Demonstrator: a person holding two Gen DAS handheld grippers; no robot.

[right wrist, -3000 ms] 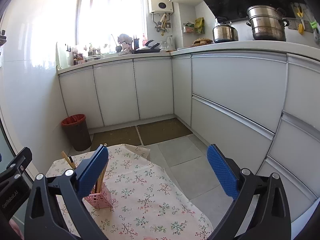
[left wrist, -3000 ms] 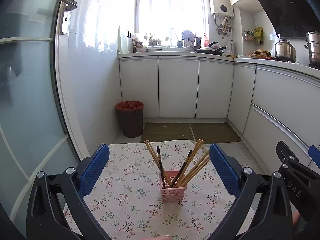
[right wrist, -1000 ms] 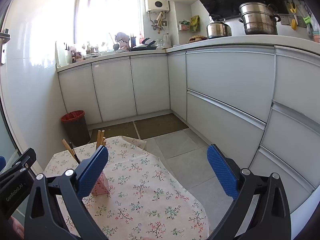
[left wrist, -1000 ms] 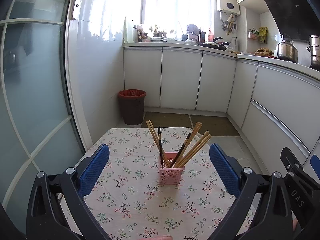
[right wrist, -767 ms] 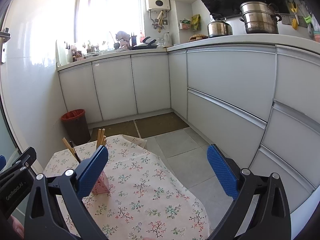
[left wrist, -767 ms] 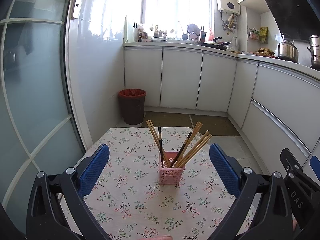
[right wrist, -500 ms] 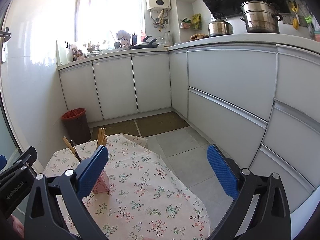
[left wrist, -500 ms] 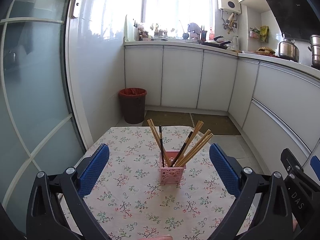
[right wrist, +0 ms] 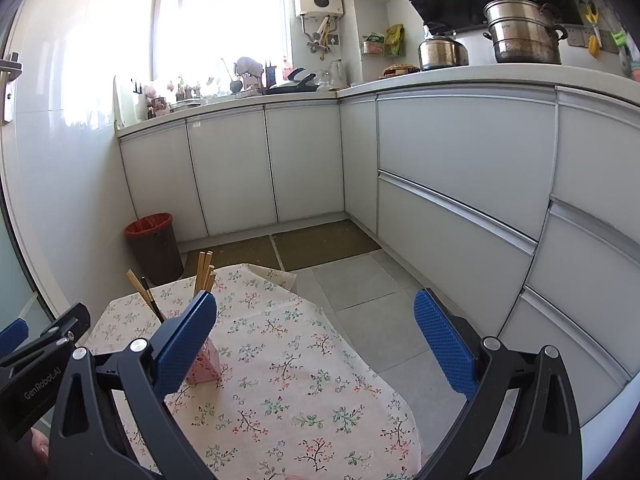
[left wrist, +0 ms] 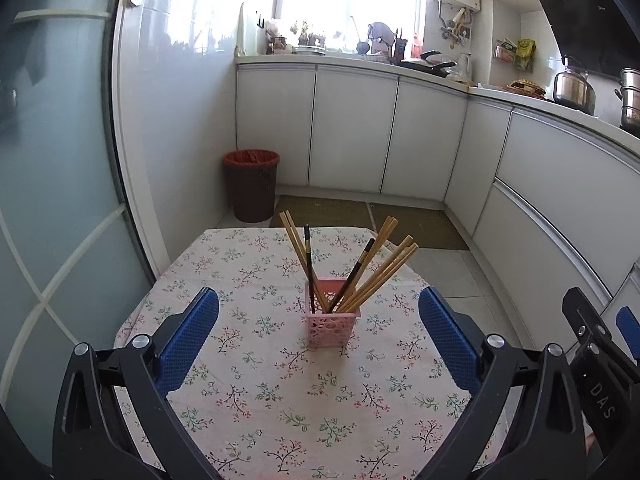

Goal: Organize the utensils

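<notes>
Fingers of left gripper (left wrist: 319,332) and right gripper (right wrist: 315,340) spread wide, empty; right gripper's finger (right wrist: 184,344) partly hides pink holder (left wrist: 331,323) of chopsticks (left wrist: 372,272).

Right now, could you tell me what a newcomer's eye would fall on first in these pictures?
Most striking is the pink basket near the middle of the floral tablecloth, with chopsticks fanning out of it. The left claw frames it, wide open and empty, while the right claw is also open, aimed past the table's edge. Behind the table, a red-lined trash bin stands by the white cabinets.
</notes>
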